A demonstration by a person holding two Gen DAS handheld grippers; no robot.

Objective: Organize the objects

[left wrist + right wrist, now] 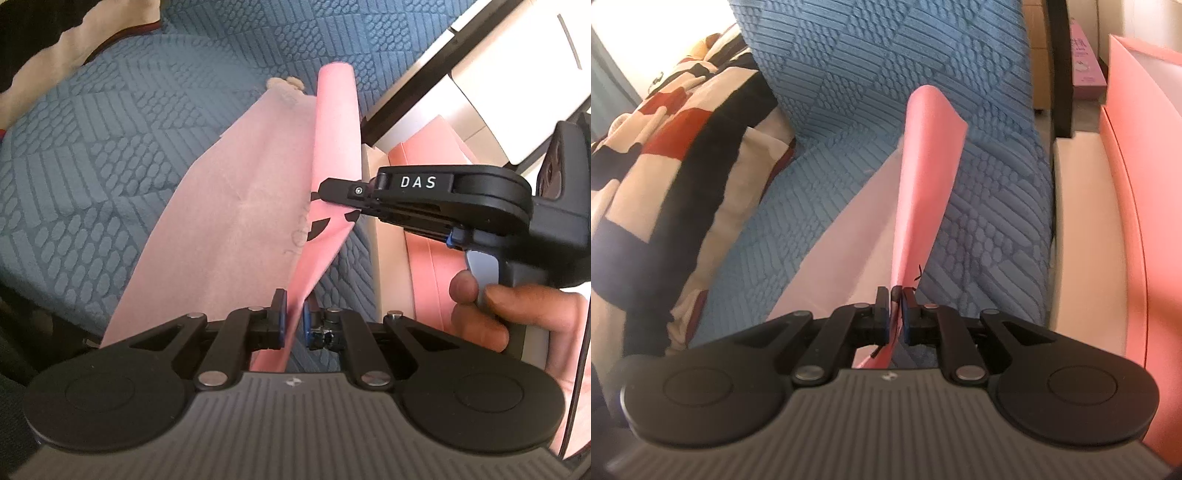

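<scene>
A stiff pink sheet (336,129) with black marks stands on edge above a paler pink cloth (221,221) spread on the blue textured cover (92,166). My left gripper (293,302) is shut on the sheet's near lower edge, which runs between its blue pads. My right gripper (343,201), held by a hand (498,310), pinches the same sheet from the right, partway up. In the right wrist view the right gripper (895,295) is shut on the pink sheet (927,155), which rises away from it over the pale cloth (842,251).
A pink box (1137,166) and a cream ledge (1082,221) run along the right side of the blue cover (849,74). A red, black and cream patterned blanket (665,147) is heaped on the left. Pink box panels (432,258) lie behind the right gripper.
</scene>
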